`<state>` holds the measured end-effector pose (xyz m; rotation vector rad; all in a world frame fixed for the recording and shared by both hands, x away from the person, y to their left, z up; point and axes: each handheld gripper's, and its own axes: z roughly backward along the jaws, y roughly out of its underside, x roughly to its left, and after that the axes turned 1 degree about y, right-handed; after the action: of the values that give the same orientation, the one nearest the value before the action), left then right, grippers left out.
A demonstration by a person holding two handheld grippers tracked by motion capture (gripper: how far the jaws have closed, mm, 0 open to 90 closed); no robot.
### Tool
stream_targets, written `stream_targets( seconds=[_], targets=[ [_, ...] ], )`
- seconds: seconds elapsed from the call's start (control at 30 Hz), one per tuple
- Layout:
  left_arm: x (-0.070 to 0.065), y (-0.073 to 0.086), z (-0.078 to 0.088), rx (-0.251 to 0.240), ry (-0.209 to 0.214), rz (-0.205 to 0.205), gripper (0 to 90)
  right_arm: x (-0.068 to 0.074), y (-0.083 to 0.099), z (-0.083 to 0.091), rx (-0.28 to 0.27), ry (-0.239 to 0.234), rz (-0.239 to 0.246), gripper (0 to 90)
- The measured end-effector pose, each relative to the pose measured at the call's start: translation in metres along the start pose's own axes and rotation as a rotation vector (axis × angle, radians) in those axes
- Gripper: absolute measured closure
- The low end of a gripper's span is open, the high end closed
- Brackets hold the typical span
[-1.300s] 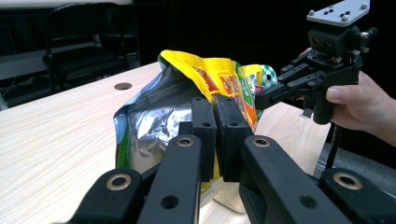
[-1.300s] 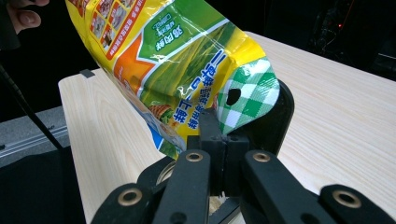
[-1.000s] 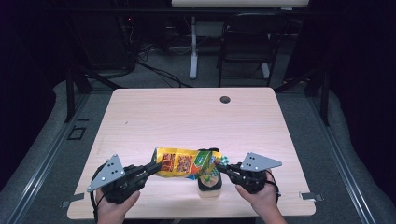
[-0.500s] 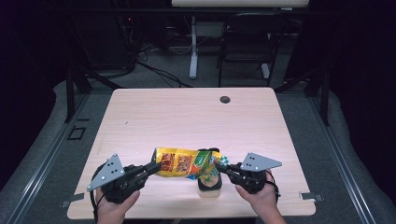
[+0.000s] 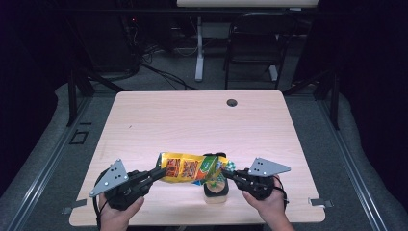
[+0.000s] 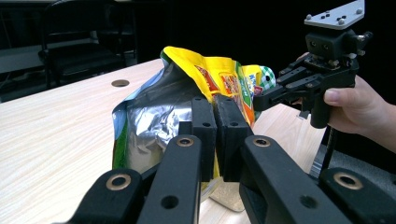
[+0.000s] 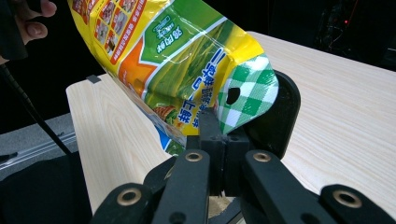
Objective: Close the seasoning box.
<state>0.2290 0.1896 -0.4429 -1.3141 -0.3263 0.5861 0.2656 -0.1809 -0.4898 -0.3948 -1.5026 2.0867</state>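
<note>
My left gripper (image 5: 156, 174) and right gripper (image 5: 230, 174), both clamped on the crinkly yellow-green foil snack bag (image 5: 192, 168), suspend it over the black-lidded container (image 5: 216, 188); tilting presumably follows.

- The table (image 5: 192, 120) stands in the middle, and the snack bag (image 5: 192, 168) hangs above its near part, between the two grippers.
- The left gripper (image 5: 156, 174) is at the left end of the bag, and the right gripper (image 5: 226, 173) is at the right end.
- A small container (image 5: 215, 190) sits on the table under the right end of the bag.
- A round hole (image 5: 232, 102) lies in the table near its far edge.
- A chair (image 5: 252, 48) stands on the floor behind the table.
</note>
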Motion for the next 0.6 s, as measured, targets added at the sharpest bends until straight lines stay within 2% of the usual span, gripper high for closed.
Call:
stream_targets(
  seconds=[0.03,0.13,0.2,0.6],
  targets=[
    [-0.0008,0.0000,0.0000,0.000,-0.012,0.000,87.8,-0.0001,0.0000,0.0001,0.002,-0.001,0.002,90.0],
    [-0.0007,-0.0001,0.0001,0.001,-0.009,0.000,87.8,-0.0001,0.0002,0.0001,0.000,-0.002,0.000,90.0],
    [0.0000,0.0000,0.0002,0.001,0.006,0.004,87.7,-0.0001,0.0003,0.0001,0.000,-0.002,-0.002,90.0],
    [0.0018,-0.0007,0.0005,0.007,0.023,0.025,87.7,-0.0005,0.0007,0.0000,0.001,-0.013,-0.011,90.0]
  ],
)
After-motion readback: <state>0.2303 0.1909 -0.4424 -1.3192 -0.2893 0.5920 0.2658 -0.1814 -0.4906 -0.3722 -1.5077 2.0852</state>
